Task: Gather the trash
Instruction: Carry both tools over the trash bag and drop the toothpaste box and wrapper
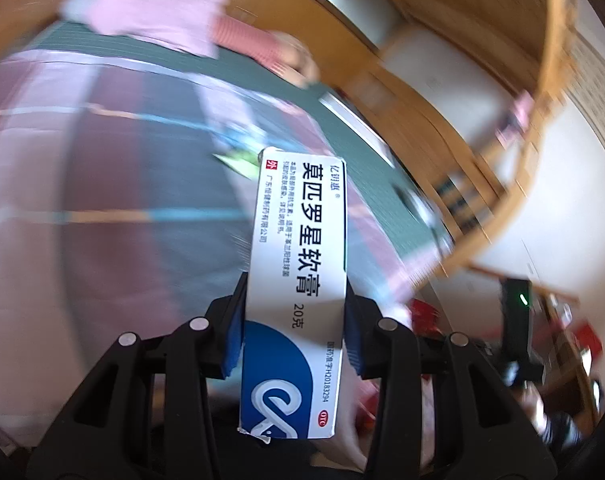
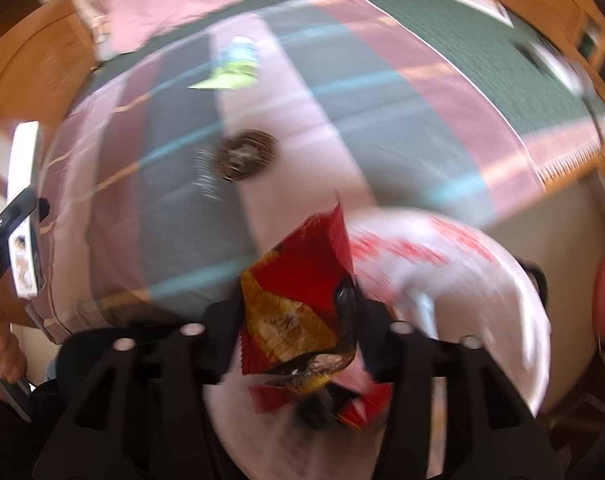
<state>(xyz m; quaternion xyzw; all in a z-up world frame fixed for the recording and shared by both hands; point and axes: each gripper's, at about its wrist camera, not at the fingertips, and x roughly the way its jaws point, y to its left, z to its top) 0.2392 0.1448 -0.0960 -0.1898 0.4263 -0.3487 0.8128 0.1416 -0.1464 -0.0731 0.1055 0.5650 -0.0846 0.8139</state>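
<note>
My left gripper [image 1: 294,320] is shut on a white and blue ointment box [image 1: 298,264] and holds it upright above the striped bed. The box and left gripper also show at the left edge of the right wrist view [image 2: 22,208]. My right gripper [image 2: 298,320] is shut on a red and yellow snack wrapper [image 2: 302,292], held just over a white plastic bag with red print [image 2: 442,272]. On the bed lie a round dark paper cup liner [image 2: 244,154] and a green and blue wrapper [image 2: 230,68], which also shows in the left wrist view [image 1: 238,156].
The bed has a striped cover [image 2: 382,92] over a green mat [image 2: 482,60]. A pink cloth [image 2: 162,4] lies near the pillow end. A wooden bed frame and shelves [image 1: 442,128] run along the far side. Both views are blurred.
</note>
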